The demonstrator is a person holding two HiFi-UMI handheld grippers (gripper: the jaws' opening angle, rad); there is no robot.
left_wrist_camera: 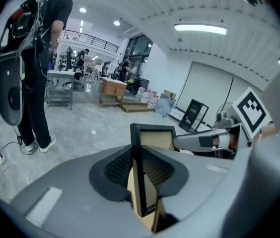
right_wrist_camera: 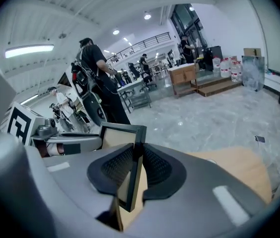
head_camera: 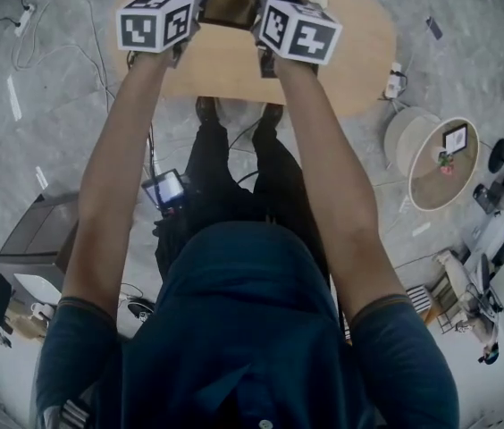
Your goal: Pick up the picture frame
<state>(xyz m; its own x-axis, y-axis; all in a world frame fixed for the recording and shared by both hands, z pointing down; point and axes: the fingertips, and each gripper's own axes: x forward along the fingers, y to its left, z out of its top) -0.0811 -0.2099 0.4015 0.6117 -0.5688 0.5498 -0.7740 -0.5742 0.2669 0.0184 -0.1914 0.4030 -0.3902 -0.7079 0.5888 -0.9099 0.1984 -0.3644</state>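
Observation:
The picture frame (head_camera: 232, 0), black-edged with a tan back, is held up in the air between both grippers, above the oval wooden table (head_camera: 359, 43). My left gripper (head_camera: 189, 3) is shut on the frame's left edge, and my right gripper (head_camera: 265, 12) is shut on its right edge. In the left gripper view the frame (left_wrist_camera: 142, 177) stands edge-on, pinched between the dark pads, with the right gripper's body (left_wrist_camera: 207, 140) behind it. In the right gripper view the frame (right_wrist_camera: 132, 175) is pinched the same way, with the left gripper's body (right_wrist_camera: 65, 144) beyond.
A small round side table (head_camera: 444, 164) holding a small framed item stands at the right. A grey box (head_camera: 42, 235) sits on the floor at the left. Cables run over the grey floor. A person (left_wrist_camera: 35, 68) with a backpack rig stands beyond, and desks fill the far hall.

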